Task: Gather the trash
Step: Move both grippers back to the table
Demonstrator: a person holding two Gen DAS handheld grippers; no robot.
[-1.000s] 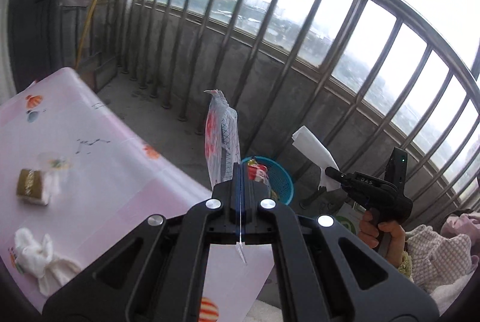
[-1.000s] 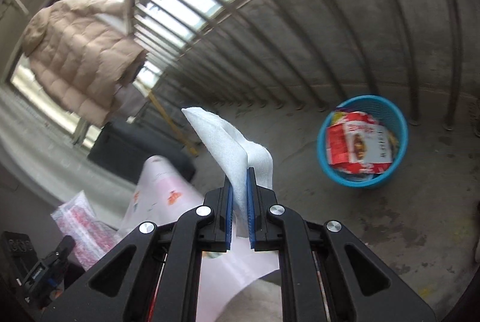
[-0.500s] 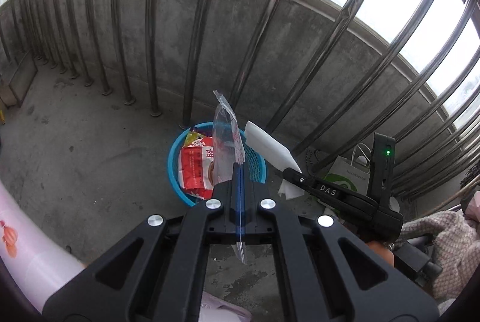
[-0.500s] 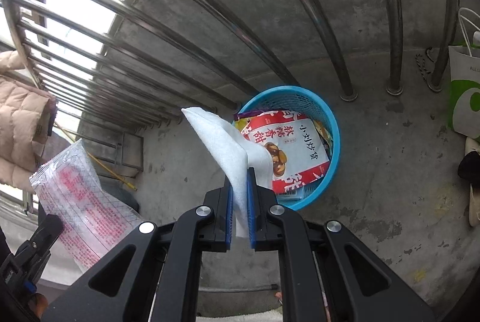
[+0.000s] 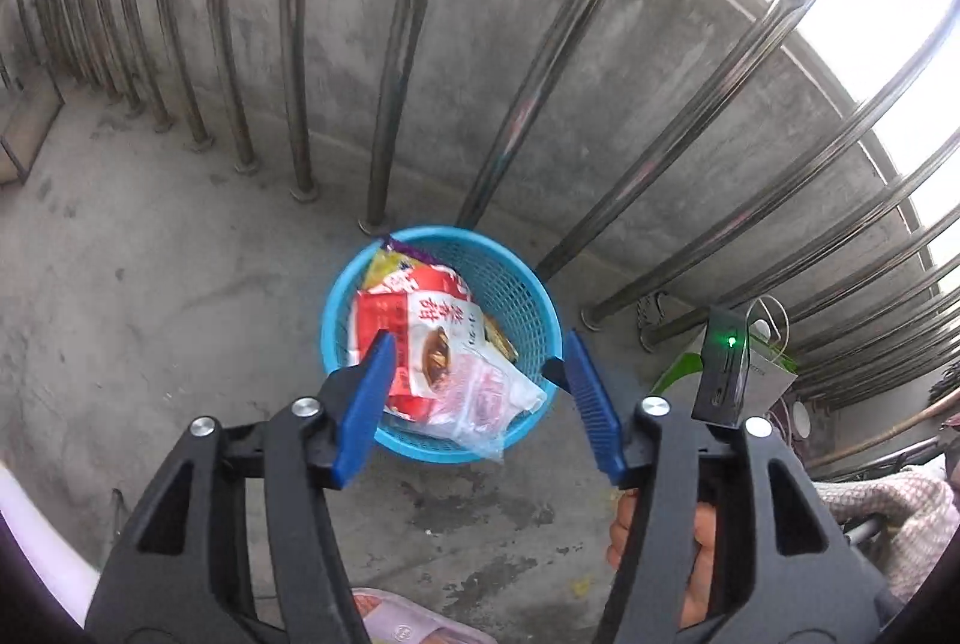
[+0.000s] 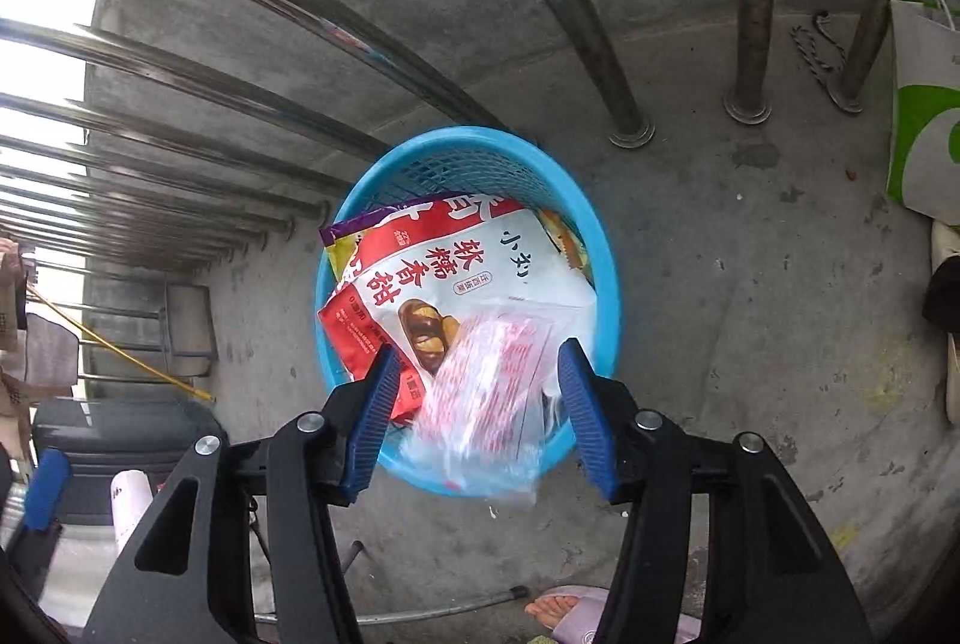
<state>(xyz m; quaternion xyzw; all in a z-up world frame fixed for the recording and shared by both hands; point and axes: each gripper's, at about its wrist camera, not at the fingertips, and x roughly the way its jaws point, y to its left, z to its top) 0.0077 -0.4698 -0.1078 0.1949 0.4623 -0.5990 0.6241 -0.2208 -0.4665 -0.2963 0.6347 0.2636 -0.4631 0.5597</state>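
Observation:
A blue plastic basket point(image 5: 329, 338) stands on the concrete floor by the railing, right below both grippers. Inside lies a red-and-white snack bag point(image 5: 420, 320). A clear plastic bag with red print point(image 5: 486, 398) rests on it and hangs over the near rim. My left gripper point(image 5: 477, 404) is above the basket, its jaws opening, nothing pressed between the pads. In the right wrist view the basket point(image 6: 609, 284), snack bag point(image 6: 456, 272) and clear bag point(image 6: 498, 392) show again. My right gripper point(image 6: 477, 416) is opening too, and empty. I cannot see the white tissue.
Steel railing bars point(image 5: 396, 44) and a low concrete wall stand close behind the basket. A green-and-white paper bag point(image 6: 924, 116) leans at the right. A foot in a pink slipper point(image 6: 564, 611) is near the bottom edge. A hand point(image 5: 696, 542) holds the other gripper beside mine.
Both grippers came down over the basket and opened. The clear bag left the left jaws and now lies in the basket; the white tissue left the right jaws.

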